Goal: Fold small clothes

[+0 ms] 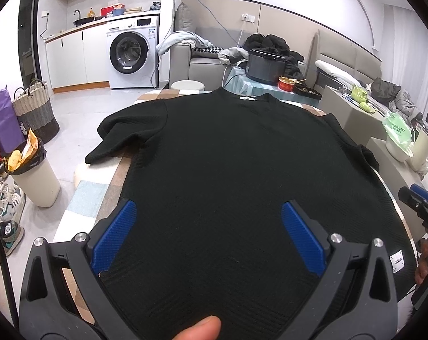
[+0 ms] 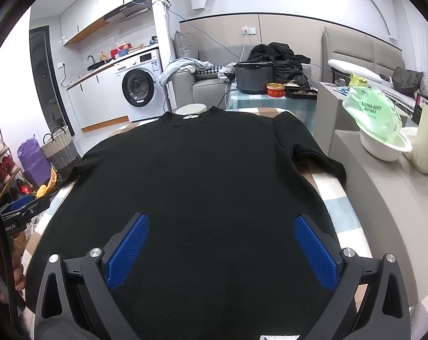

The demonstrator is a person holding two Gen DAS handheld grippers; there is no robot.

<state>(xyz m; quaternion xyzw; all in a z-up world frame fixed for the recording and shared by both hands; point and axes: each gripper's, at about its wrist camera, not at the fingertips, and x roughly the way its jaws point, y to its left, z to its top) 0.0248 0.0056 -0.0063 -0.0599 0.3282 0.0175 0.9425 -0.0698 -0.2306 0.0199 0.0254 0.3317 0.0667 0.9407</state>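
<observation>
Two grippers: both were held over the hem end of a black top [image 1: 228, 153], collar pointed away
Top position: it was laid flat, front up, on a checked table cover [image 1: 100, 187]; white neck label [image 1: 248, 98] was seen at the far edge
Sleeves: left sleeve [image 1: 120, 133] was draped past the table edge; right sleeve [image 2: 307, 147] was bunched a bit near the right edge
Risk 1: only one layer could be pinched at the hem, since the knit looked thick & the layers were stacked; fold would then come out skewed
Risk 2: overhanging left sleeve could be dragged off or tucked under when the body is lifted, judged from how it hung
Risk 3: if the 2 sides were raised unevenly, the cloth could be twisted
Left gripper [image 1: 208, 238]: blue pads [image 1: 114, 235] were spread wide, nothing was pinched; cloth was seen between & below them, contact couldn't be told
Right gripper [image 2: 221, 250]: spread wide too, w/ nothing held; hovering vs touching couldn't be told
Step judged: hem grab not yet made
</observation>
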